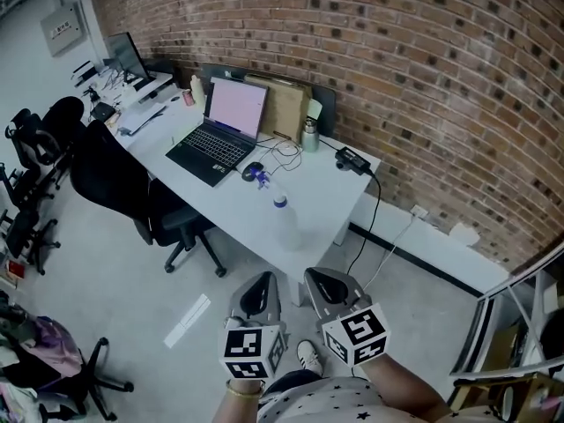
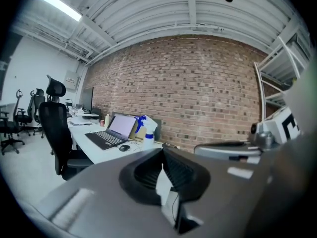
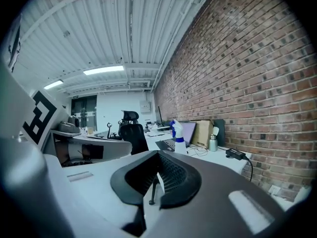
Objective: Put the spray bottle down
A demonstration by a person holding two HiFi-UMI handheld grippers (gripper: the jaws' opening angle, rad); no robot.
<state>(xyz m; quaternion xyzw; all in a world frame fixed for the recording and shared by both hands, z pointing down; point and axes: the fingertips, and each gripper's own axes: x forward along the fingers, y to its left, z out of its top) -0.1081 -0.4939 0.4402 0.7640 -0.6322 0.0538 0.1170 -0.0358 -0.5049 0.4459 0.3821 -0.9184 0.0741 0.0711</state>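
The spray bottle [image 1: 284, 223], translucent white with a blue trigger head, stands upright on the white desk [image 1: 189, 188] near its front edge, with nothing touching it. It also shows far off in the left gripper view as the spray bottle [image 2: 147, 134] and in the right gripper view as the spray bottle [image 3: 178, 140]. My left gripper [image 1: 258, 282] and right gripper [image 1: 322, 278] hang side by side over the floor, well short of the desk. Both point toward the desk, jaws together and empty. The same shows on the left gripper [image 2: 162, 150] and the right gripper [image 3: 158, 155].
An open laptop [image 1: 220, 126], a mouse [image 1: 253, 170], a steel flask [image 1: 309, 135] and a power adapter [image 1: 352, 159] share the desk. A black office chair [image 1: 132, 192] stands at its left. A brick wall [image 1: 423, 77] runs behind. My shoe [image 1: 308, 355] is below the grippers.
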